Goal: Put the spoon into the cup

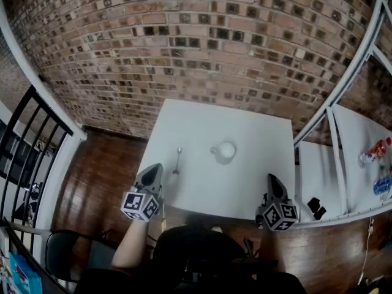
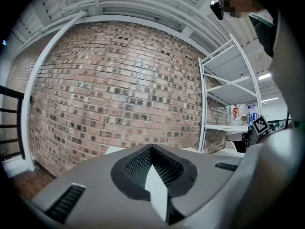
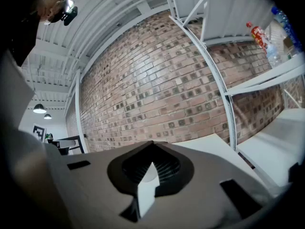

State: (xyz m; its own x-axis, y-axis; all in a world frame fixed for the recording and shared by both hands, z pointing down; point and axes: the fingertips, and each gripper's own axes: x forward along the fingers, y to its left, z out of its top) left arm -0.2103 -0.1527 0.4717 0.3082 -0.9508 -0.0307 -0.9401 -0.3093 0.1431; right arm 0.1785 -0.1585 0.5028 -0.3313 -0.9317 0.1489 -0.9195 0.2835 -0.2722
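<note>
Steel spoon [image 1: 177, 161] lies just ahead-right of left gripper [image 1: 157, 168], long axis near-to-far; cup [image 1: 225, 151] further right; right gripper [image 1: 272, 179] farther off. Both jaws pressed together, empty.

One table [image 1: 245, 185] carries one spoon [image 1: 177, 162] and one cup [image 1: 225, 151]. There are two grippers: one left gripper [image 1: 155, 166] and one right gripper [image 1: 271, 177]. One white shelf rack [image 1: 338, 158] stands at the right, with at least two bottles [image 1: 375, 151] and one small black object [image 1: 316, 207] on it. One black railing [image 1: 24, 133] stands at the left.
</note>
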